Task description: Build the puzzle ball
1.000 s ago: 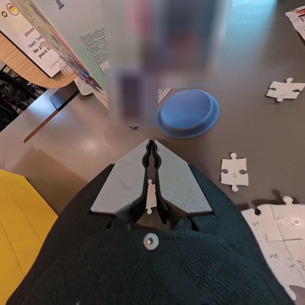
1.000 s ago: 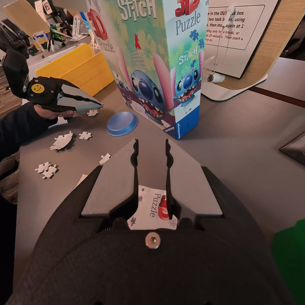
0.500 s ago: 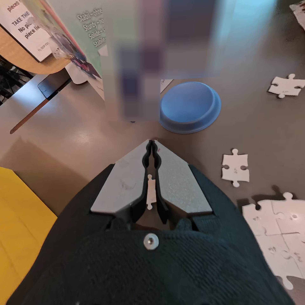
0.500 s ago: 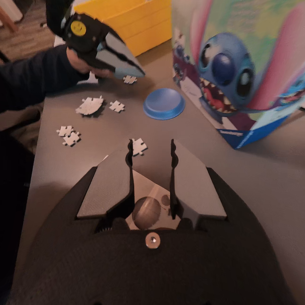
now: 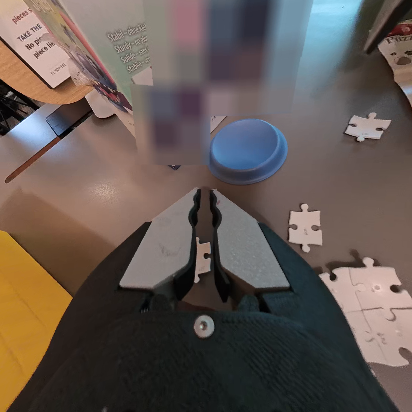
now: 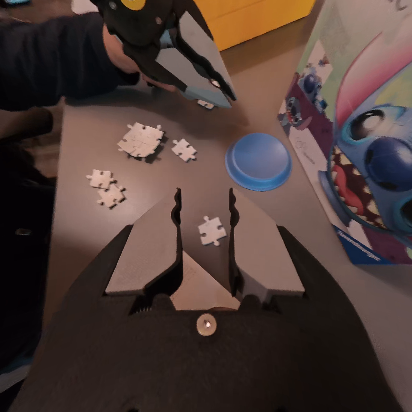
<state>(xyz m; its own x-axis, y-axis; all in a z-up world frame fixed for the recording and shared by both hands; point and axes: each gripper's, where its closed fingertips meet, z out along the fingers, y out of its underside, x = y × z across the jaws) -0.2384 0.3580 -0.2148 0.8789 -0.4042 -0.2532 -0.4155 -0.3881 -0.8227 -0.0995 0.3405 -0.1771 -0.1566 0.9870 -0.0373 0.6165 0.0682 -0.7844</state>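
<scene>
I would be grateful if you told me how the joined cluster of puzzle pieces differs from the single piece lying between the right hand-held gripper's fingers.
The joined cluster is several pieces interlocked; the single piece is one alone. The cluster is larger and appears to arch up off the table, casting a shadow beneath, while the single piece lies flat. The cluster sits farther away, the single piece under the open right hand-held gripper. Both show white backs.

We seem to be in a lab or office workspace: a grey table (image 6: 316, 289), a standing instruction sign (image 5: 38, 44) on a wooden board, and a yellow bin (image 6: 256, 20).
</scene>
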